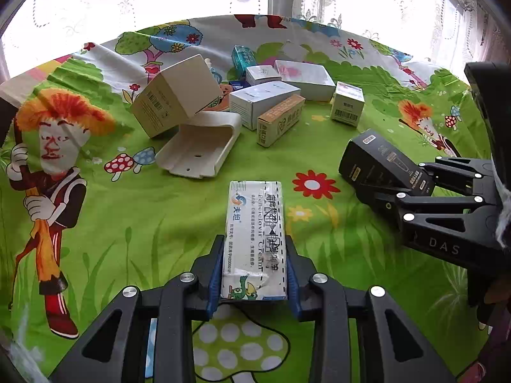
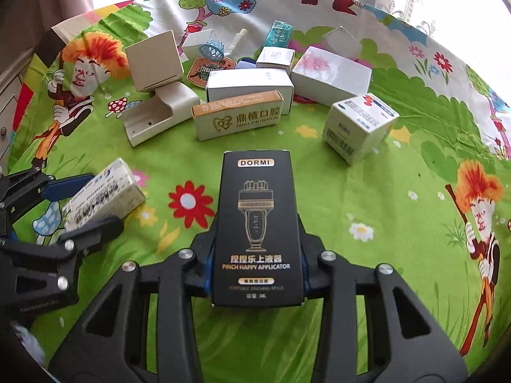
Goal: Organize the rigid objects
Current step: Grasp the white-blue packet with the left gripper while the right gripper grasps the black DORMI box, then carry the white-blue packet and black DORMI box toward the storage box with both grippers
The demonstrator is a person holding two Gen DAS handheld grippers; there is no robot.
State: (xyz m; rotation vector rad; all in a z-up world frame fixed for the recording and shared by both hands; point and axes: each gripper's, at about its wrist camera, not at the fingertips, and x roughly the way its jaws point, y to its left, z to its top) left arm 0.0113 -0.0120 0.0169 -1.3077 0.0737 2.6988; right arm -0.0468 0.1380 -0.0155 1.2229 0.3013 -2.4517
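Observation:
My left gripper [image 1: 254, 257] is shut on a long white cream box [image 1: 255, 223] with blue print, held over the green cartoon cloth. It also shows in the right wrist view [image 2: 105, 193], at the left. My right gripper [image 2: 257, 252] is shut on a black DORMI applicator box [image 2: 257, 223], which also shows in the left wrist view [image 1: 380, 164] at the right. A cluster of boxes lies beyond: a tan dental box [image 2: 238, 115], a white box [image 2: 249, 87], and a small barcode box [image 2: 359, 127].
A beige cube box [image 1: 177, 94] leans on a cream plastic holder [image 1: 201, 143] at the left of the cluster. A large white box [image 1: 305, 78] and a teal box [image 1: 242, 57] lie at the back. The cloth-covered table [image 1: 159, 223] ends at a curtained window.

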